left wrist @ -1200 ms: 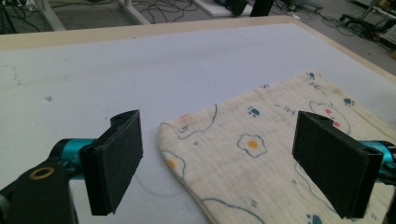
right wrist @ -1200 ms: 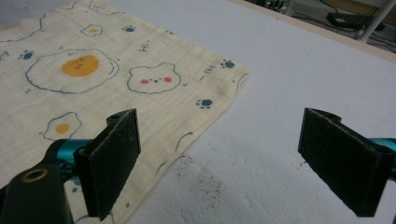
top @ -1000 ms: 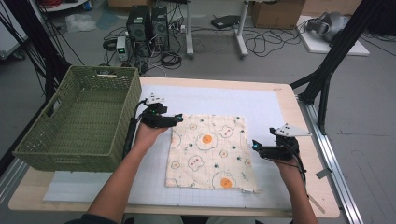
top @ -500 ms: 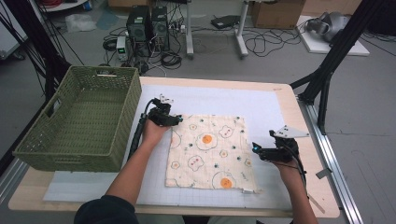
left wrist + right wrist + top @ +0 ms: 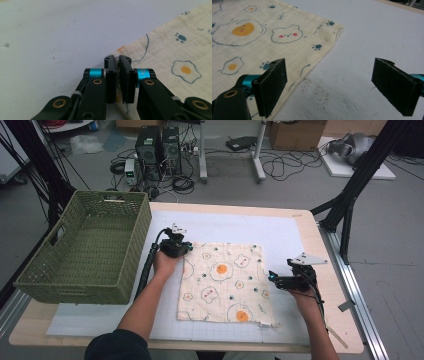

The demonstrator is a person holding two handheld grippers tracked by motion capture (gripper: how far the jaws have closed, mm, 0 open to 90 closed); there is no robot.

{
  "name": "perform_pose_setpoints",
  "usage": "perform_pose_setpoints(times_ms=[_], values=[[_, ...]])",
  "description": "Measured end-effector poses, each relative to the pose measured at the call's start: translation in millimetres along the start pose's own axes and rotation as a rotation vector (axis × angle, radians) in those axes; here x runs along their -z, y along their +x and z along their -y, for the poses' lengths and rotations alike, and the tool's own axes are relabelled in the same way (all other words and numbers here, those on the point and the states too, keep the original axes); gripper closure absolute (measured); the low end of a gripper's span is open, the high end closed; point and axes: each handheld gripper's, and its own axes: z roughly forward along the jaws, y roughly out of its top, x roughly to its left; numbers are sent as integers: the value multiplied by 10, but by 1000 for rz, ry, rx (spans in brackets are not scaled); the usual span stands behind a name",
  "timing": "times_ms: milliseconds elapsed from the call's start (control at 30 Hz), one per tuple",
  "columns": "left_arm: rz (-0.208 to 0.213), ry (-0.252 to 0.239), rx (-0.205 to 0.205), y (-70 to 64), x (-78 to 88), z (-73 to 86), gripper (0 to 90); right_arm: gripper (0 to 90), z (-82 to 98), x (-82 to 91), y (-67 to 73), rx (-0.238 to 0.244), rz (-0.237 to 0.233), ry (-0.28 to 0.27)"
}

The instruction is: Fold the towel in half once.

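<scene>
A: Wooden table (image 5: 320, 330) with a white grid mat (image 5: 240, 227) on top, cables and computer boxes on the floor behind. Printed cloth (image 5: 225, 285) lies flat mid-mat, egg and bear pattern, green basket (image 5: 85, 250) off to its left, apart from it.

B: Grippers?

A: Left gripper (image 5: 181, 246) sits at the cloth's far left corner. Its fingers (image 5: 111, 75) have just been closing and are now pressed together, pinching that corner (image 5: 117, 53); fabric shows between the pads in the left gripper view. Right gripper (image 5: 272, 279) is beside the cloth's right edge, fingers (image 5: 273, 86) spread wide, one pad over the hem, the other over bare mat. Nothing held there.

B: Step in hand?

A: Looks like securing corners for a fold or lift. Left is done, I'd say; right needs its grab.

B: Tips for doing it well?

A: Right one should drop low so a pad slides under the hem, then close on the edge, not on the mat. Bite looks shallow on the left, so lift slowly or the corner could slip. Raise both together, keep the cloth taut, avoid dragging it toward the basket.
</scene>
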Motion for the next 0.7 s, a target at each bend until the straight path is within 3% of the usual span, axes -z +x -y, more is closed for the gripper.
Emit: perform_pose_setpoints(times_ms=[167, 267, 367, 400, 500, 700], values=[[-14, -2, -21, -26, 6, 8, 851, 121, -94, -179, -84, -44, -10, 31], [-13, -2, -14, -26, 6, 10, 853, 121, -189, -368, -148, -86, -28, 66], [-16, 0, -19, -27, 9, 13, 853, 122, -304, -559, -163, -100, -76, 112], [-17, -1, -22, -30, 8, 11, 853, 125, -348, -628, -164, -99, -73, 131], [-9, -5, -1, -20, 7, 15, 852, 186, -441, -795, -165, -94, -60, 140], [-23, -5, -13, -40, 7, 19, 853, 402, -499, -975, -141, -114, -20, 125]])
